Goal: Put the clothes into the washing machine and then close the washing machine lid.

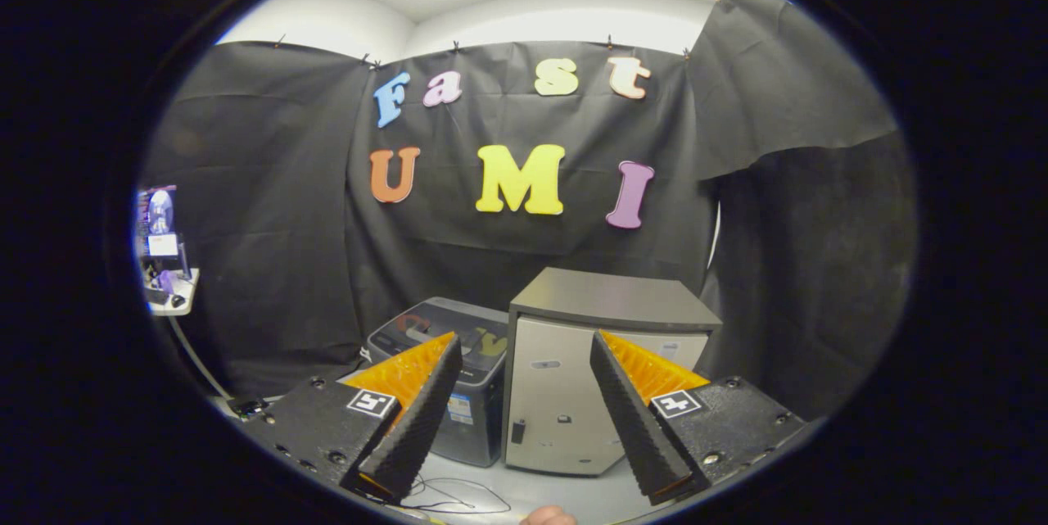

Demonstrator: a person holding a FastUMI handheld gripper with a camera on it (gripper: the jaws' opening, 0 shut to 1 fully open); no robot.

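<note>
My gripper [522, 338] is open, and nothing sits between its black ribbed pads [413, 418]. Beyond the left finger stands a small dark grey washing machine [483, 418] on a pale surface. Its glossy lid [446, 316] lies flat and shut. The orange-backed left finger hides part of the lid. Both fingers are well short of the machine and touch nothing.
A silver cabinet [557, 394] with a dark top stands right beside the machine, straight ahead between the fingers. A thin cable [446, 496] lies on the pale surface [573, 496] in front. A person's fingertip [547, 517] shows below. Far left is a small desk [172, 300].
</note>
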